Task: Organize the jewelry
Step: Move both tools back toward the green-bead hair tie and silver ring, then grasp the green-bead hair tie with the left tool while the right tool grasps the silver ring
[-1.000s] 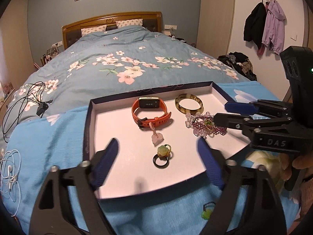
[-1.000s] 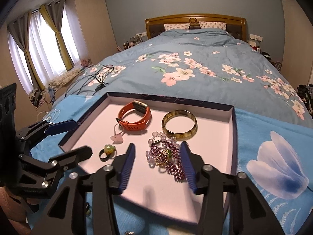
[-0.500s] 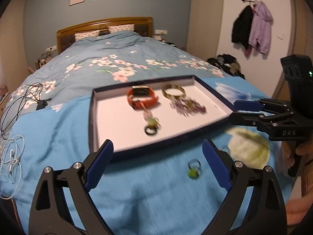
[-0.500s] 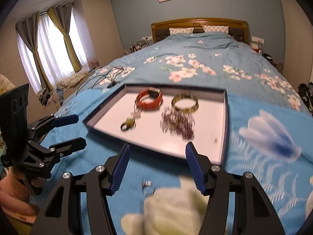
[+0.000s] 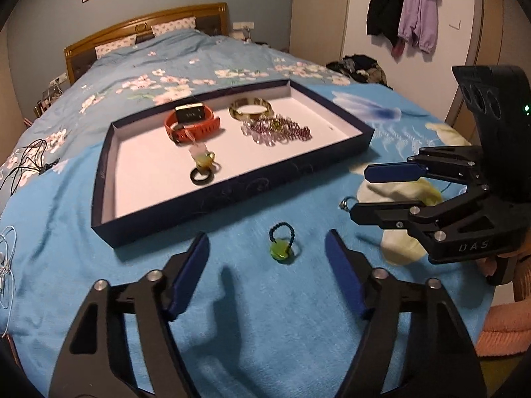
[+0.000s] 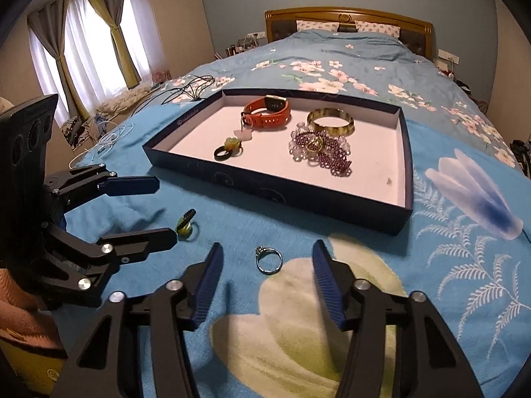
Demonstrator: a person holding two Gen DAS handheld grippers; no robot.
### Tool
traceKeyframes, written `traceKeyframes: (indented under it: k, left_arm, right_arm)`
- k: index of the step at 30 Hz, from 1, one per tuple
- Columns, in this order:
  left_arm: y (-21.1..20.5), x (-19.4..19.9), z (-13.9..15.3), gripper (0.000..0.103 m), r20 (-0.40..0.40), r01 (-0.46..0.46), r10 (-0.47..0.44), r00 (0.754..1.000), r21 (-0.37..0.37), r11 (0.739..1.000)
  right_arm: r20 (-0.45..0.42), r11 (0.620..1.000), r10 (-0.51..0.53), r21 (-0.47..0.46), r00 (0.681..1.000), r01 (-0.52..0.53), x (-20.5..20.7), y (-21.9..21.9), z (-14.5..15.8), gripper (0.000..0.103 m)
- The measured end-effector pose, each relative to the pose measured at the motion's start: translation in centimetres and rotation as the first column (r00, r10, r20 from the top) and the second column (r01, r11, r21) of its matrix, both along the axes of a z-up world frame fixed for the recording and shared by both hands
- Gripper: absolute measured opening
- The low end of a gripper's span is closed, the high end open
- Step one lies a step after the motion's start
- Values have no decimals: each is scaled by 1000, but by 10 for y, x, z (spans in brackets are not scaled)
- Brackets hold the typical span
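Hovering low over a blue blanket [image 6: 448, 265], two hand-held grippers face a shallow dark-blue tray [image 6: 406, 152] of jewelry on a bed. The left gripper [image 5: 267, 252] has its two blue-padded fingers spread wide and holds nothing; just ahead of it, between the fingertips, one green-stone ring with a dark beaded band [image 5: 281, 242] lies on the blanket. The right gripper [image 6: 265, 265] is likewise wide open and empty, and one silver ring [image 6: 268, 260] lies on the blanket between its fingertips. Each gripper shows in the other's camera, off to the side, close by but apart.

Beyond both grippers sits the tray, its pale floor holding five separate pieces or clusters: one orange watch [image 6: 268, 112] at the far side, one gold-and-dark bangle [image 6: 330, 121] to its right, one heap of purple and clear beads [image 6: 320, 151] just in front of the bangle, one black ring [image 6: 221, 153] nearest the left gripper, and one yellow-green ornament [image 6: 232, 142] touching it, with a pale pink charm [image 6: 244, 135] beside that.

To the left of the tray, one tangle of black cable [image 6: 192, 91] and one loop of white cord [image 6: 109, 139] rest on the bedding. In the left wrist view, two jackets [image 5: 403, 10] hang on the wall beyond the right gripper.
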State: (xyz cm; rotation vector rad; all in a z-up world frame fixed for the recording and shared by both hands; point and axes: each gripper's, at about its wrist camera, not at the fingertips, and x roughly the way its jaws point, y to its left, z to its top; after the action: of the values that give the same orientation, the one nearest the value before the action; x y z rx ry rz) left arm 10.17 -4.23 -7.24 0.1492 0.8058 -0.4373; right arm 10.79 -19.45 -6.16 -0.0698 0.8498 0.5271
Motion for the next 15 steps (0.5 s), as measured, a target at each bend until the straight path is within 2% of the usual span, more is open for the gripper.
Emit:
traceKeyframes:
  k: [6, 8, 15]
  left_arm:
    - [-3, 9, -8, 53, -49, 7, -7, 999, -7, 1000]
    - [-3, 13, -11, 42, -78, 10, -12, 997, -19, 1000]
    - [-3, 18, -16, 39, -105, 0, -4, 994, -37, 999]
  right_arm:
    - [-24, 1000, 6, -30, 1000, -6, 3, 7, -5, 44]
    - [-28, 999, 13, -45, 1000, -14, 3, 10, -6, 41]
    - [-35, 999, 19, -49, 999, -20, 4, 12, -8, 39]
